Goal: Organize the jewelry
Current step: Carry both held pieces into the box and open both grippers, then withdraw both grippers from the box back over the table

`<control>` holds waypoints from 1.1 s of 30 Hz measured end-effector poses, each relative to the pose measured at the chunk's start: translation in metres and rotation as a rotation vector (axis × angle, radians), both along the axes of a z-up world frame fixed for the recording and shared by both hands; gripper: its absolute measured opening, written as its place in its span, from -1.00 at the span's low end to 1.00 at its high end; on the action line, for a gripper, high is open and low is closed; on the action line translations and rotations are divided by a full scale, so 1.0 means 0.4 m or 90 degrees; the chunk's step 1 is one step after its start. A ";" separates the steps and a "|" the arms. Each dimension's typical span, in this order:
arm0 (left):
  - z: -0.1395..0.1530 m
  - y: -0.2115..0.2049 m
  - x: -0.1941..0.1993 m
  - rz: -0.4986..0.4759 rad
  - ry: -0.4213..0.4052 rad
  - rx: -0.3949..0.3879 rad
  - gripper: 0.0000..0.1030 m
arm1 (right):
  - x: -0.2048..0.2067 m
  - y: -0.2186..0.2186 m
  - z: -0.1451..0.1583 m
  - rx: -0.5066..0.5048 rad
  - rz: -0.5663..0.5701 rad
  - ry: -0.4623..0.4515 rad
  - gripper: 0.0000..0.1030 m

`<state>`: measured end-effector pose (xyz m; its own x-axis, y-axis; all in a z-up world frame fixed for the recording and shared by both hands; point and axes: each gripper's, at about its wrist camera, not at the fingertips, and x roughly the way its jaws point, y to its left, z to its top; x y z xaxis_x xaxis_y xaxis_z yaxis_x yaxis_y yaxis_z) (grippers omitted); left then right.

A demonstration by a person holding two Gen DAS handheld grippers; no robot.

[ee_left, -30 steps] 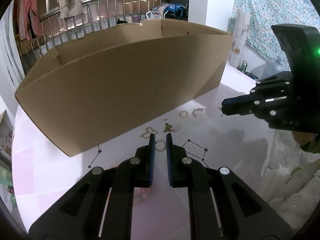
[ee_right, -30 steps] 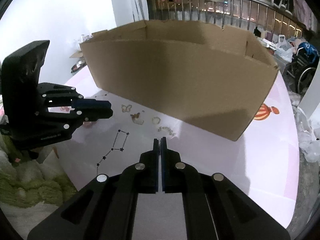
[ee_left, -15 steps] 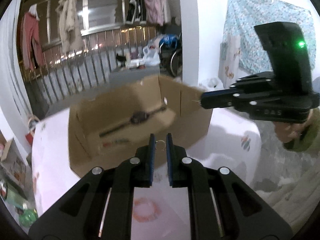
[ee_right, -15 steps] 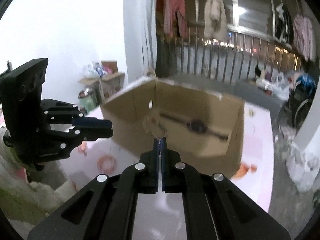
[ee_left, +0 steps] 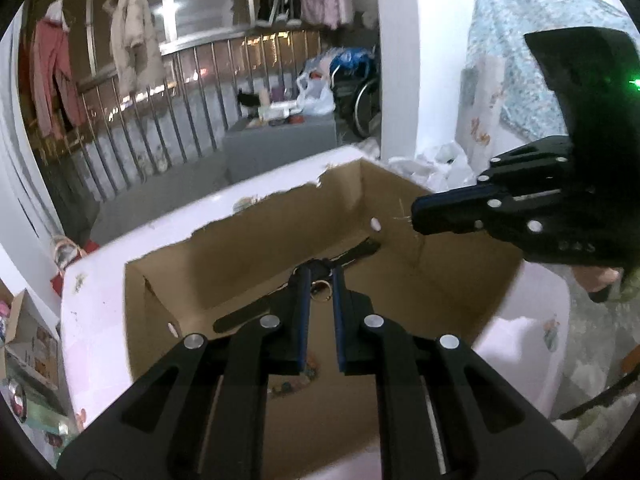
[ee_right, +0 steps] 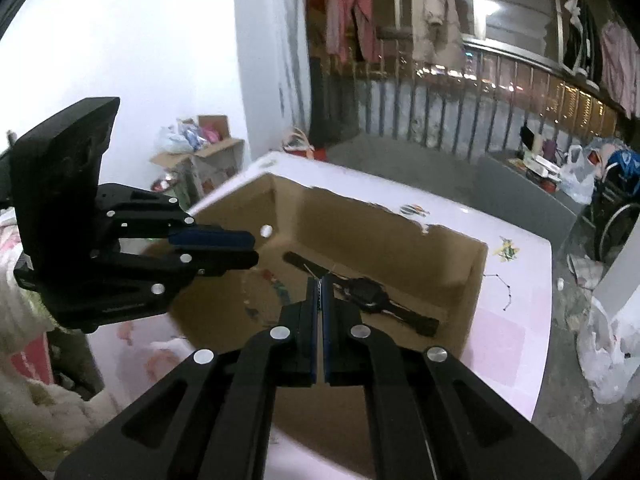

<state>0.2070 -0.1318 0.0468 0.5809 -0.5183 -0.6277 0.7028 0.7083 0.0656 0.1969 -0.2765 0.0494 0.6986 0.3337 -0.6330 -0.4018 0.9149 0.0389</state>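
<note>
L wrist view alone shows gold ring pinched in left hand-held gripper above open cardboard box on desk; R view alone shows right hand-held gripper clamped on thin chain over box w/ black watch inside; no legible writing.

Brown cardboard box, black watch, pale pink table.

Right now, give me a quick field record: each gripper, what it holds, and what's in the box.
left gripper: shut on a gold ring, above the open box
right gripper: shut on a thin chain, details too small to tell
cardboard box: open top, on the pink table
box contents: black watch lying flat on the bottom
</note>
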 end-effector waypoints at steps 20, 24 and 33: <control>-0.006 0.029 0.109 0.038 0.087 -0.051 -0.58 | 0.052 -0.058 -0.022 0.032 -0.035 0.017 -0.69; 0.002 0.039 0.109 0.040 0.091 -0.065 -0.52 | 0.042 -0.070 -0.014 0.045 -0.040 0.011 -0.62; 0.051 0.089 0.064 0.044 0.061 -0.103 -0.52 | -0.022 -0.102 0.021 0.084 -0.048 -0.018 -0.61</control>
<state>0.2325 -0.0963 0.0672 0.5604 -0.5780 -0.5932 0.6495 0.7511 -0.1183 0.1880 -0.3173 0.0579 0.7414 0.3586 -0.5671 -0.3352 0.9301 0.1500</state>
